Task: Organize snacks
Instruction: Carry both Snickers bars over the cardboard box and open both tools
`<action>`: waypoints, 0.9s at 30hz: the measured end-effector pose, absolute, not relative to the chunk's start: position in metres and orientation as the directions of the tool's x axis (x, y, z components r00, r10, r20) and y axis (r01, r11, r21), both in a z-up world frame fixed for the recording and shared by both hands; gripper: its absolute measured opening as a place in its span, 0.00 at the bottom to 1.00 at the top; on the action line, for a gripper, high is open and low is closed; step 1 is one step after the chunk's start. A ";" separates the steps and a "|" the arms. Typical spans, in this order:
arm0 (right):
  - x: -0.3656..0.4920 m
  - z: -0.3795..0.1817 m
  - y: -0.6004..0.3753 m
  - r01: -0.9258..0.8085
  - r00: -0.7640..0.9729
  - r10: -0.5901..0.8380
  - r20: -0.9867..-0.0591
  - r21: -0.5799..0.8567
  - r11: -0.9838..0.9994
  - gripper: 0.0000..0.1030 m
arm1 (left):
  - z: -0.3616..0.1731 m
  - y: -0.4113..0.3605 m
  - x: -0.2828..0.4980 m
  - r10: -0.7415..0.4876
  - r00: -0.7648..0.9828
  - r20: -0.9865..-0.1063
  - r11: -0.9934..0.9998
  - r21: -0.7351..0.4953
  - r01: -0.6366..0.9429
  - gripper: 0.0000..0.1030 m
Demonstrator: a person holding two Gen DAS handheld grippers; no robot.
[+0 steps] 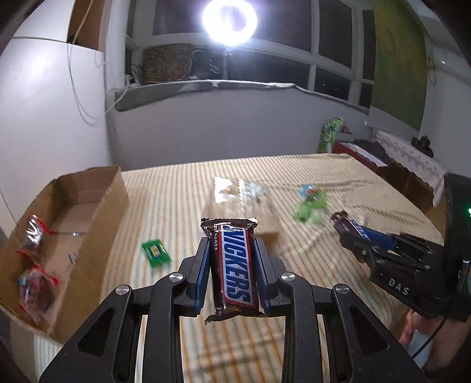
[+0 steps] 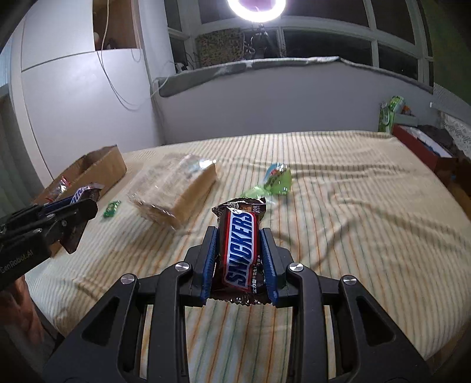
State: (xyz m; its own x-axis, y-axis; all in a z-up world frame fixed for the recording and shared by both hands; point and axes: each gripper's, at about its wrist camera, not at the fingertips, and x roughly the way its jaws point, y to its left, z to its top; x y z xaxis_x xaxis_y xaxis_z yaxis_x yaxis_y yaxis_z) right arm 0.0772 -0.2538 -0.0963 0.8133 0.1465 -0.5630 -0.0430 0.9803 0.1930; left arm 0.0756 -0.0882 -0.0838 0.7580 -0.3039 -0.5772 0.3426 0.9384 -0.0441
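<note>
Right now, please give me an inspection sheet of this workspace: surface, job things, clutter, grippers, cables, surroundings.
Surface: striped bedcover, wrinkled.
Job's things: cardboard box holding two red-edged packets; small green packet, green wrapper and clear bag lying loose.
Clutter: nothing seen.
Grippers: left gripper shut on a Snickers bar; right gripper shut on another Snickers bar.
Cables: white cord down the wall.
Surroundings: ring light, dark windows.

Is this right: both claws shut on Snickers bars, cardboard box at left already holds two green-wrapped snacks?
Not quite. The left claw and right claw each grip a Snickers bar, but the left wrist view shows the cardboard box holding two red-edged packets.
</note>
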 end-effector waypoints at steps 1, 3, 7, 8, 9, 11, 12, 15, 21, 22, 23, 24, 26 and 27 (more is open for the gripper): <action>0.075 -0.091 -0.253 -0.044 0.819 0.144 -0.555 0.190 0.981 0.29 | -0.081 -0.087 0.075 -0.305 0.760 -0.574 0.939 -0.047 0.342 0.25; 0.066 -0.073 -0.250 -0.043 0.839 0.130 -0.528 0.173 0.984 0.29 | -0.071 -0.087 0.071 -0.303 0.773 -0.557 0.939 -0.039 0.340 0.25; 0.051 -0.041 -0.243 -0.042 0.868 0.112 -0.483 0.153 0.987 0.29 | -0.041 -0.081 0.050 -0.301 0.816 -0.494 0.942 -0.017 0.337 0.25; 0.046 -0.033 -0.240 -0.040 0.876 0.106 -0.470 0.147 0.988 0.29 | -0.031 -0.076 0.044 -0.308 0.826 -0.473 0.940 -0.018 0.340 0.25; 0.041 -0.024 -0.236 -0.039 0.883 0.098 -0.460 0.137 0.990 0.29 | -0.025 -0.072 0.040 -0.311 0.831 -0.462 0.940 -0.019 0.342 0.25; 0.036 -0.013 -0.230 -0.038 0.890 0.089 -0.448 0.122 0.992 0.29 | -0.010 -0.062 0.029 -0.319 0.845 -0.429 0.939 -0.022 0.343 0.25; 0.033 -0.008 -0.226 -0.037 0.893 0.084 -0.442 0.115 0.993 0.29 | -0.006 -0.058 0.025 -0.322 0.850 -0.417 0.939 -0.023 0.344 0.26; 0.027 0.001 -0.214 -0.042 0.896 0.080 -0.436 0.096 0.994 0.29 | 0.005 -0.043 0.014 -0.327 0.866 -0.380 0.939 -0.029 0.342 0.26; 0.025 0.008 -0.196 -0.071 0.894 0.100 -0.437 0.082 0.994 0.29 | 0.009 -0.023 0.007 -0.321 0.877 -0.358 0.945 -0.054 0.323 0.25; 0.026 0.008 -0.194 -0.075 0.893 0.104 -0.438 0.081 0.994 0.29 | 0.009 -0.021 0.006 -0.316 0.879 -0.358 0.946 -0.055 0.318 0.25; 0.026 0.008 -0.192 -0.081 0.892 0.108 -0.438 0.081 0.993 0.29 | 0.009 -0.019 0.005 -0.313 0.880 -0.357 0.948 -0.055 0.314 0.25; 0.028 0.008 -0.190 -0.086 0.892 0.111 -0.438 0.078 0.993 0.29 | 0.009 -0.018 0.004 -0.311 0.881 -0.355 0.948 -0.056 0.313 0.25; 0.030 0.010 -0.181 -0.099 0.890 0.120 -0.440 0.070 0.993 0.29 | 0.009 -0.016 0.003 -0.308 0.884 -0.352 0.950 -0.060 0.307 0.25; 0.032 0.011 -0.178 -0.105 0.888 0.124 -0.443 0.066 0.992 0.29 | 0.009 -0.014 0.004 -0.307 0.884 -0.351 0.950 -0.062 0.305 0.25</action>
